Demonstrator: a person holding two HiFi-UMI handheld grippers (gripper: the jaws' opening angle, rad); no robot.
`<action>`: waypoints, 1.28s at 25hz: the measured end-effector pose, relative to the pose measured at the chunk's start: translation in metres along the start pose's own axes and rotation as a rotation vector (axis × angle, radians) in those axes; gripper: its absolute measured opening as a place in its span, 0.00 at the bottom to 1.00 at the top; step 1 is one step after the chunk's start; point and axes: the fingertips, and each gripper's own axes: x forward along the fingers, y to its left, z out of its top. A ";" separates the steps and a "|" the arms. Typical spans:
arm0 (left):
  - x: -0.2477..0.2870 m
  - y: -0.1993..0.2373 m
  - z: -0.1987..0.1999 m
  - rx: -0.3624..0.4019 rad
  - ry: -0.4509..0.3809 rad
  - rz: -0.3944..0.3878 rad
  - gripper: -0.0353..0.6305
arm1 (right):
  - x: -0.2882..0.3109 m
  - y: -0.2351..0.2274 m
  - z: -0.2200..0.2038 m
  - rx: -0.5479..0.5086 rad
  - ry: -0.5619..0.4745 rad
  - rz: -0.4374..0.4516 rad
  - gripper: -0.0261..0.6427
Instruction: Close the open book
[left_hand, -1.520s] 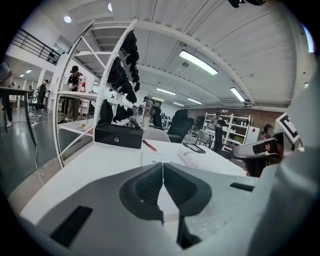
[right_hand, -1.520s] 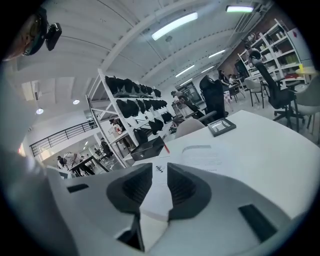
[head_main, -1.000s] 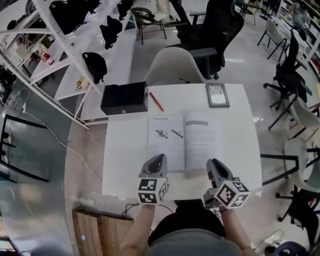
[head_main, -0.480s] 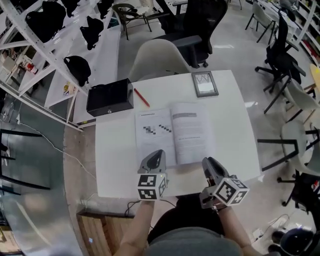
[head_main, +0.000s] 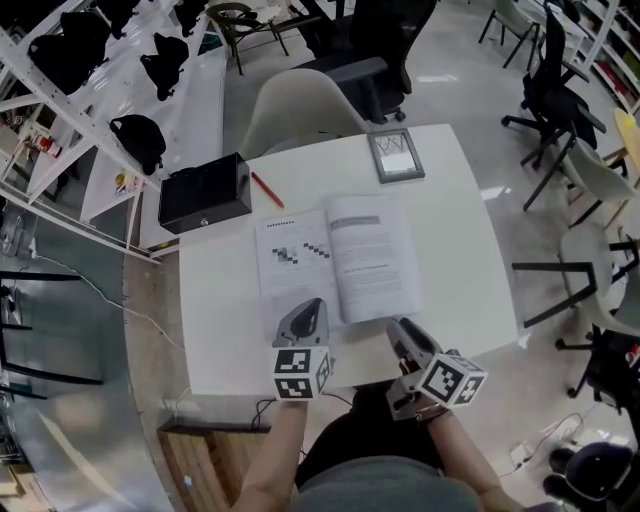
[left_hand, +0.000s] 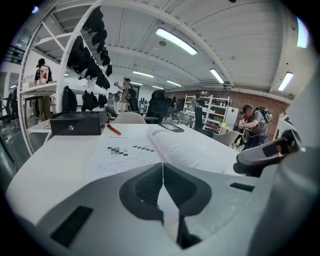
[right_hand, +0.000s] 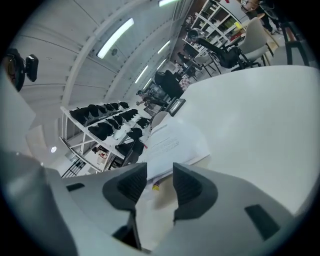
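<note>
The open book (head_main: 335, 262) lies flat, pages up, in the middle of the white tabletop (head_main: 460, 250), just beyond both grippers.

The main risk, in my judgement, is at the right side. The right gripper (head_main: 398, 326) stands just off the near right corner of the book. Its fingers (right_hand: 190, 187) are opening and nothing is between them yet. If they close on only the top sheets and not on the whole right half, some pages will turn but the book will stay open, and the paper can crease. If they come in too low and flat, they may push the corner instead of going under it. Then the book would slide over the smooth tabletop toward the red pen (head_main: 266, 189) and the black box (head_main: 205, 192).

A second risk is that nothing holds the book down. The left gripper (head_main: 312, 308) is at the near edge of the left page, and its fingers (left_hand: 145, 187) are clenched together on nothing. Whether they touch the paper I cannot tell.

Both hands are at the near edge of the tabletop, close to the body, and both grippers point away from the person and a little downward. The left one sits level. The right one is rolled to one side, because the room looks strongly tilted in the right gripper view.
</note>
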 end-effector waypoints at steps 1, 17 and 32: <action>0.000 0.000 0.000 0.001 0.000 0.001 0.06 | 0.001 -0.001 -0.002 0.012 0.004 0.000 0.29; -0.004 0.008 -0.007 -0.003 0.017 0.037 0.06 | 0.018 -0.011 -0.018 0.274 0.026 0.007 0.38; 0.000 0.018 -0.011 -0.016 0.028 0.048 0.06 | 0.036 -0.013 -0.011 0.357 0.009 0.025 0.40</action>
